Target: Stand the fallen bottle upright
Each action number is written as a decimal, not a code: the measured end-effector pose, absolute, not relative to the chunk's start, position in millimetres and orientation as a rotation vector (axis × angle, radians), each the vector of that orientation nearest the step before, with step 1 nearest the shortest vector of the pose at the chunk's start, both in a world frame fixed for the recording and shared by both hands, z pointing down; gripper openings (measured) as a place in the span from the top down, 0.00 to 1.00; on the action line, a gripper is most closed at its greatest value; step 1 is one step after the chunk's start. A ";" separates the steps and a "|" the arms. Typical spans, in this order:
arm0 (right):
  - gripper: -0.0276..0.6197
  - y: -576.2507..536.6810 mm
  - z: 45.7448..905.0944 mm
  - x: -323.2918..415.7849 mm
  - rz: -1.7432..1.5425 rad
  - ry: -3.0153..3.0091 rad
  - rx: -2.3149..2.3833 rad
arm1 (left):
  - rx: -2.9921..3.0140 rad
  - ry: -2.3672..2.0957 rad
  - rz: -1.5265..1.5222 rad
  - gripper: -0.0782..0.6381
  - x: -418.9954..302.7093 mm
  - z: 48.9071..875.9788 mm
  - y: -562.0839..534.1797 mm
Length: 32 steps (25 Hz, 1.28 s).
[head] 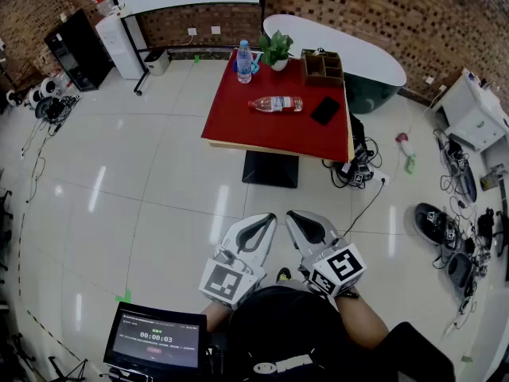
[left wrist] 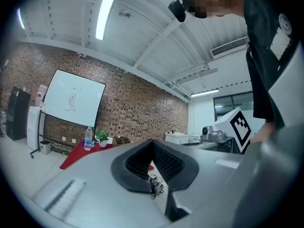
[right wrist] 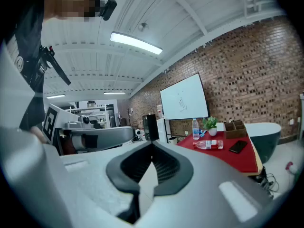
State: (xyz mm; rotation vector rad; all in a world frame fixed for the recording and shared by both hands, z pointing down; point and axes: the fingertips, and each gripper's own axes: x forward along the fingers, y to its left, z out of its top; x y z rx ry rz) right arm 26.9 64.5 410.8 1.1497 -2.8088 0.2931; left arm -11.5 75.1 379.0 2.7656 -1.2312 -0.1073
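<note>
Head view shows your left gripper (head: 266, 218) and right gripper (head: 296, 216) both closed and empty, well short of the red table (head: 238, 130) where the fallen bottle (head: 276, 103) lies, likely slick and squashy, so take its middle gently.

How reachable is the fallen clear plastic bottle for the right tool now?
Probably not yet: the right tool hangs far from the fallen clear plastic bottle on the red table; only tiled floor lies between.
</note>
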 end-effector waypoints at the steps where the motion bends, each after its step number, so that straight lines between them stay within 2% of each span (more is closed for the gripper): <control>1: 0.95 67.1 409.4 21.7 0.292 -2.806 1.163 | 2.764 -1.229 -0.104 0.89 -18.3 378.4 78.8; 8: 0.95 63.2 414.5 7.9 0.298 -2.752 1.238 | 2.745 -1.213 -0.100 0.89 -47.2 382.2 77.4; 15: 0.95 37.4 418.7 18.4 0.289 -2.736 1.266 | 2.753 -1.196 -0.082 0.89 -38.9 385.0 55.5; 32: 0.95 -183.2 430.4 104.2 0.373 -2.825 1.110 | 2.732 -1.346 0.063 0.89 39.8 397.1 -157.8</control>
